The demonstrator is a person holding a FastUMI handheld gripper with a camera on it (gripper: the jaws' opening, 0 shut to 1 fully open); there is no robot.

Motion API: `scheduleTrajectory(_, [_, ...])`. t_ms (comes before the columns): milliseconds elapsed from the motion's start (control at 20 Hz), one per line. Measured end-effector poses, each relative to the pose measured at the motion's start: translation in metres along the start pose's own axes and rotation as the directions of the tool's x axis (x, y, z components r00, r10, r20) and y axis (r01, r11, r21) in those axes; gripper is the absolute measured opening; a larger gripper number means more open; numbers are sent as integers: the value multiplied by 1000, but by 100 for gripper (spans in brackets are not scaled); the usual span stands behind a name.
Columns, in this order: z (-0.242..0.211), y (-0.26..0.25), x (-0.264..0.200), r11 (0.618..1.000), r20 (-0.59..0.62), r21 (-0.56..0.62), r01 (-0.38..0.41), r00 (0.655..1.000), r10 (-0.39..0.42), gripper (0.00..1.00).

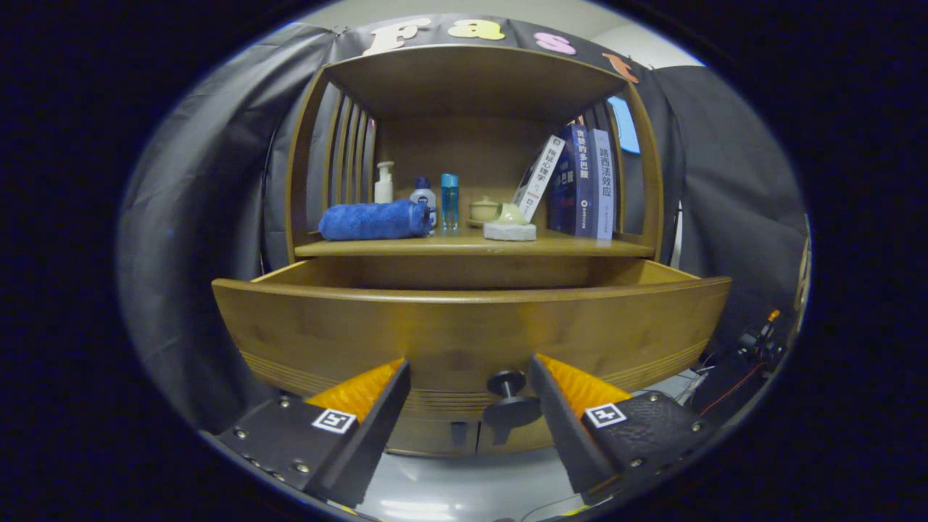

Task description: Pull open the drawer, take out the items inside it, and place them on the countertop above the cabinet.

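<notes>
The wooden drawer point(471, 326) of the cabinet stands pulled out toward me, its curved front just ahead of my fingers. Its dark round knob point(507, 395) sits between the fingertips, nearer the right one, with neither finger touching it. My gripper point(467, 370) is open and holds nothing. The drawer's inside is hidden behind its front panel, so its contents cannot be seen. Above the drawer runs the countertop point(580, 248), a wooden shelf inside the cabinet's upper frame.
On the countertop lie a rolled blue towel point(373, 220), a pump bottle point(383, 183), two small bottles point(442, 199), a small lidded jar point(483, 209), a pale dish on a pad point(510, 223) and three leaning books point(576, 181). Cables and equipment point(754, 344) sit at the right.
</notes>
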State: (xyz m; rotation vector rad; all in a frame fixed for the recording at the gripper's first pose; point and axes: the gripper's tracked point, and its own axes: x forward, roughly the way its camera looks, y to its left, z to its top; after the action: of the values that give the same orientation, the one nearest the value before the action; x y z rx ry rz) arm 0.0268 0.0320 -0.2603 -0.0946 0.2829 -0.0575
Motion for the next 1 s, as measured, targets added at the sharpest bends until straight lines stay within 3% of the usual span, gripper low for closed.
scheduleTrajectory(1000, [15,4,72,1000,-29,19,-6,1000,6,100])
